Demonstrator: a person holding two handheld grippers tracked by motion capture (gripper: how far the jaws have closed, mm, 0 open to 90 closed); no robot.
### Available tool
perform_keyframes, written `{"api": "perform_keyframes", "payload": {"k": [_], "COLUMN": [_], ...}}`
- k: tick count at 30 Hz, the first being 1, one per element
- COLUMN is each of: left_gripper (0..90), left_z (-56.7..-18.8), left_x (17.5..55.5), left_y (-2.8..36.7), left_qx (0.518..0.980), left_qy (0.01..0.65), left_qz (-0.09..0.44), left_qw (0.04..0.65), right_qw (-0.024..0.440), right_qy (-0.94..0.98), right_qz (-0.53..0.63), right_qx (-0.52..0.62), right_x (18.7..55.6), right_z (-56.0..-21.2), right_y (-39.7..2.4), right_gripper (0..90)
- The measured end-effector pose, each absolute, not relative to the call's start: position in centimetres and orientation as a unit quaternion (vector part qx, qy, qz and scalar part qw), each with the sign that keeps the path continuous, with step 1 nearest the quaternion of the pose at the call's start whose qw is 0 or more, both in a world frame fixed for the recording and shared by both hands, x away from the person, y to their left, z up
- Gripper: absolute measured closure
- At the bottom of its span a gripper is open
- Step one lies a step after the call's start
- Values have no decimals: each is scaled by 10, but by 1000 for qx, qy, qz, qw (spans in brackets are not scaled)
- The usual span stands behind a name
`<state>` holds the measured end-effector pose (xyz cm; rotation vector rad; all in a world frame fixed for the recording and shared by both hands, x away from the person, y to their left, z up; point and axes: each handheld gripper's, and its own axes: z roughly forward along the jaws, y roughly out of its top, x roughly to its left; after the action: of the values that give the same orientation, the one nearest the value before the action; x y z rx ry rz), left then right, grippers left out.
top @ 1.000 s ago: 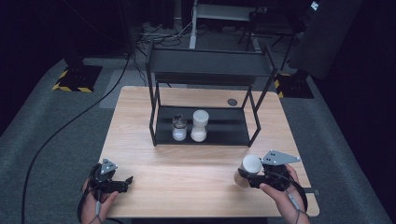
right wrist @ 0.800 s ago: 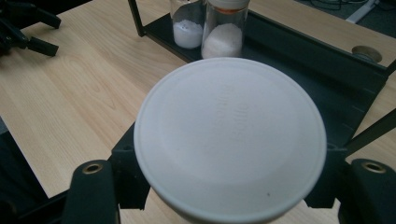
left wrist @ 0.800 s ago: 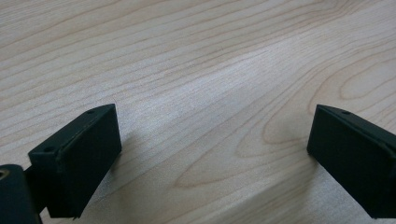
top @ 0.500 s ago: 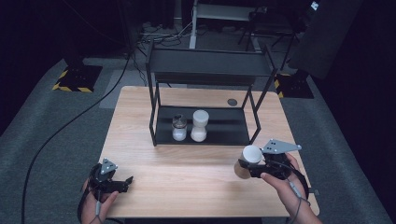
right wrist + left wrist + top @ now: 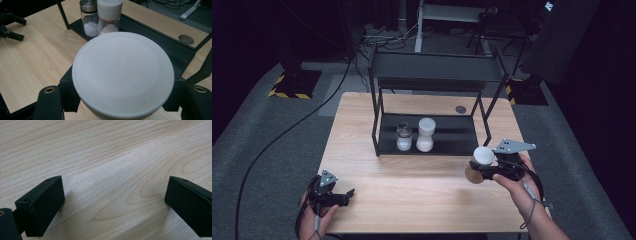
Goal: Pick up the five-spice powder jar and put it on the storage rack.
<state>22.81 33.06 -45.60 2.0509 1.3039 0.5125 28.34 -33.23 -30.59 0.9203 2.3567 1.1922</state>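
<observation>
My right gripper (image 5: 481, 169) is shut on a white-lidded jar (image 5: 482, 156), held clear of the table's right side just in front of the black rack (image 5: 437, 70). In the right gripper view the jar's round white lid (image 5: 123, 75) faces the camera between the two jaws, with the rack's lower shelf (image 5: 155, 32) close behind it. On that shelf stand a glass shaker with a metal cap (image 5: 404, 136) and a white grinder (image 5: 426, 134), side by side. My left gripper (image 5: 343, 194) rests open at the table's front left, nothing between its fingers (image 5: 40, 205).
The wooden table (image 5: 412, 185) has bare room across its middle and front. A round cable hole (image 5: 460, 109) sits behind the rack at the right. The rack's upright legs (image 5: 488, 125) stand near the held jar. Cables and stands lie on the floor behind the table.
My right hand has lifted the jar and carried it away from the front edge toward the rack. The left gripper has stayed where it was.
</observation>
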Motion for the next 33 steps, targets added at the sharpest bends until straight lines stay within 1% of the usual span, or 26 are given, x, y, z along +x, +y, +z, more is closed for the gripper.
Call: {"api": "perform_keyframes", "payload": {"k": [33], "left_gripper": [14], "left_z": [-456], "left_x": [229], "left_y": [331], "left_qx": [783], "left_qy": [495], "left_qz": [194], "left_qw": [323], "right_qw": [183], "right_qy": [832], "right_qz": [416], "right_qx": [316], "right_x": [350], "right_z": [-293], "right_y": [-311], "right_gripper": [332]}}
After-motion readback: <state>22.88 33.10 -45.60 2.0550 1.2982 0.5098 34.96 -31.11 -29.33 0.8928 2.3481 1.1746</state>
